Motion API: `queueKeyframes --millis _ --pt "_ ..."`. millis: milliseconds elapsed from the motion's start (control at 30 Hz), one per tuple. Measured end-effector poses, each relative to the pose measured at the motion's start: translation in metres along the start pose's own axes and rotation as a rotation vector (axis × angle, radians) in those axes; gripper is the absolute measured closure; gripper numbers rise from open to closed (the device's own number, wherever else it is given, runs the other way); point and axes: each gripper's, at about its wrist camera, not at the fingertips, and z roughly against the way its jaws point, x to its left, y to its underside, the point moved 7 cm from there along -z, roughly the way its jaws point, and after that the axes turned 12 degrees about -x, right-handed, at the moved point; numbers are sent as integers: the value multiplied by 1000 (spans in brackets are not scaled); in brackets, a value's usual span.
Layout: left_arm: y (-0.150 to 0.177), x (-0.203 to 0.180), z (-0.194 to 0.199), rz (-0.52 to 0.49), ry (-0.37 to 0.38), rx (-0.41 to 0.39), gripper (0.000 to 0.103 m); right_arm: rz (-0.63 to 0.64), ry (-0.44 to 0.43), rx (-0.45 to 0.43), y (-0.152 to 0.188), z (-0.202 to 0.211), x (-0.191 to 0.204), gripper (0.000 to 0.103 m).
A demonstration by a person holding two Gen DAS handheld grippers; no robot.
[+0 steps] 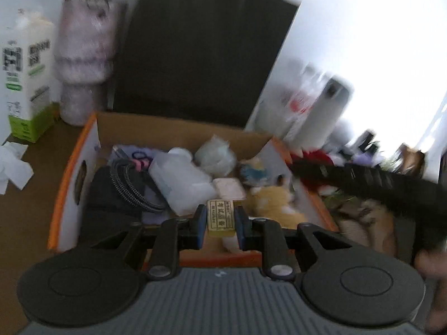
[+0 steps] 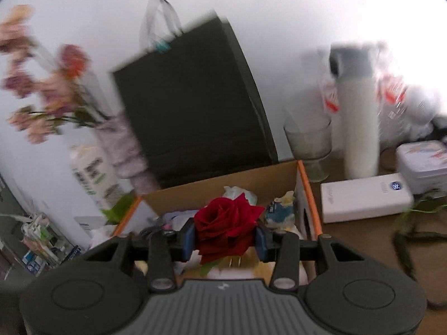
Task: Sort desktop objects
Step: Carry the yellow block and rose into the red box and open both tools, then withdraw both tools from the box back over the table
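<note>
We see a small yellow eraser [image 1: 220,218] with printed black characters, upright above the cardboard box [image 1: 178,128]. We also see a red rose [image 2: 227,224], bloom facing us, above that same box.

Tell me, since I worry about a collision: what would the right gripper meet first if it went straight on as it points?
Probably the clutter inside the cardboard box, just beyond the red rose in the right gripper; depth is blurred.

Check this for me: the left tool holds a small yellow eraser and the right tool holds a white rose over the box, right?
Not quite. The rose in the right tool is red, as the right wrist view shows. The left tool does hold the yellow eraser over the box.
</note>
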Motion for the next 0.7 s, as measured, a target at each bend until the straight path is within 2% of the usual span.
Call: queueKeyframes --millis 100,200,267,300,333,367,433,500,567,633,700 --pt "4 -1 -37 -78 -69 58 81 -10 45 99 1 -59 -8 63" --pt "10 1 -62 -107 -91 98 80 65 97 157 12 -94 -6 63" --pt "12 4 -68 -90 -72 106 74 107 123 195 18 -112 -6 62" --pt "11 5 -69 -82 -55 103 62 134 131 214 23 -118 -6 60" --pt "9 5 -67 -74 -40 94 55 162 148 230 26 -124 -7 59" --pt "8 6 -63 -68 -28 82 55 177 162 229 26 -127 -8 55" --pt "2 8 -54 -68 -16 60 53 172 152 214 24 -125 -8 53" --pt "-6 15 -42 -53 -20 26 45 167 124 201 19 -117 -7 48" --pt "-15 23 -35 -36 -29 1 41 186 115 190 14 -107 -5 39" --pt "-23 34 -32 -12 -81 -19 35 208 113 177 9 -96 -3 38" --pt "-26 45 -29 18 -161 -30 35 211 123 171 6 -85 -3 38"
